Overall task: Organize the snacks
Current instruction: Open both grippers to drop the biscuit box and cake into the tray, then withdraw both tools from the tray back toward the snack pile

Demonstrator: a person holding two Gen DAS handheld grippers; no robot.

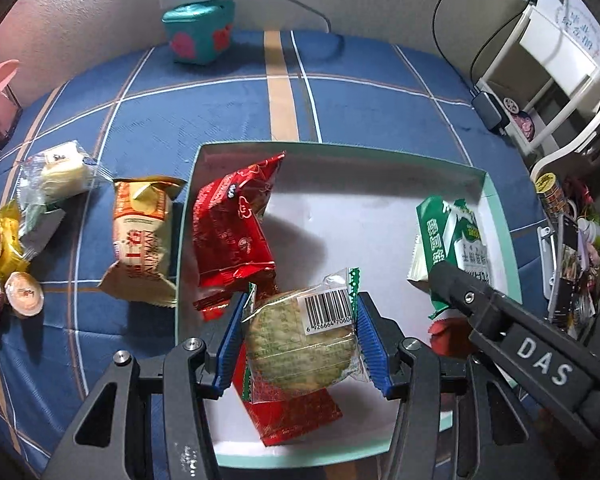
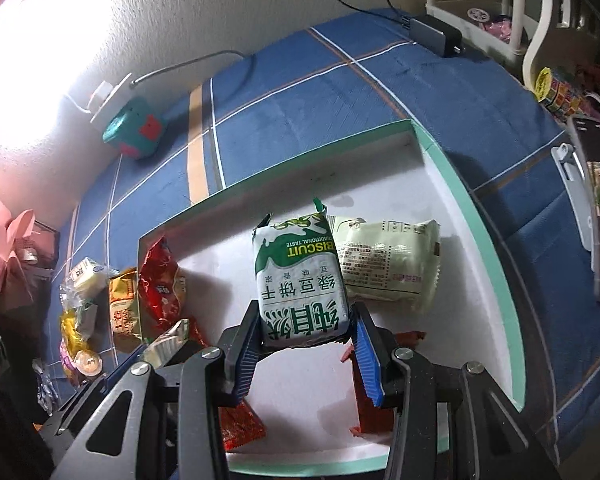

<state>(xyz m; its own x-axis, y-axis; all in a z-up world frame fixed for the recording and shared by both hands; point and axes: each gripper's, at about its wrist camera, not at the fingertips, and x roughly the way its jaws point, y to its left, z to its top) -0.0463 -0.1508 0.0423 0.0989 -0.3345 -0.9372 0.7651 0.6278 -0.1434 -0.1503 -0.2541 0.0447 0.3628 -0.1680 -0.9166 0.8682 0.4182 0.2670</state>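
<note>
Over the white floor of the mint-rimmed box we hold both grippers, each pointing steeply down. Our left gripper is clamped on a round biscuit in clear wrap (barcode label facing up), its blue ribbed pads pressing the packet from either side, above the box's near-left corner. Under it lies a red flat packet on the box floor, and a red snack bag leans against the box's left wall.

Our right gripper is closed on a green-and-white biscuit pack, gripping its lower end, over the middle of the box toward its right wall. Just beside that pack, touching it on the right, a cream-coloured packet lies on the box floor.

Outside the box, on the blue checked cloth, a yellow-orange packet sits just beside the left wall. Further toward the cloth's left edge we see a clear-wrapped pale cake and a small cluster of gold and purple wrappers. A teal box stands at the far edge by the wall.
</note>
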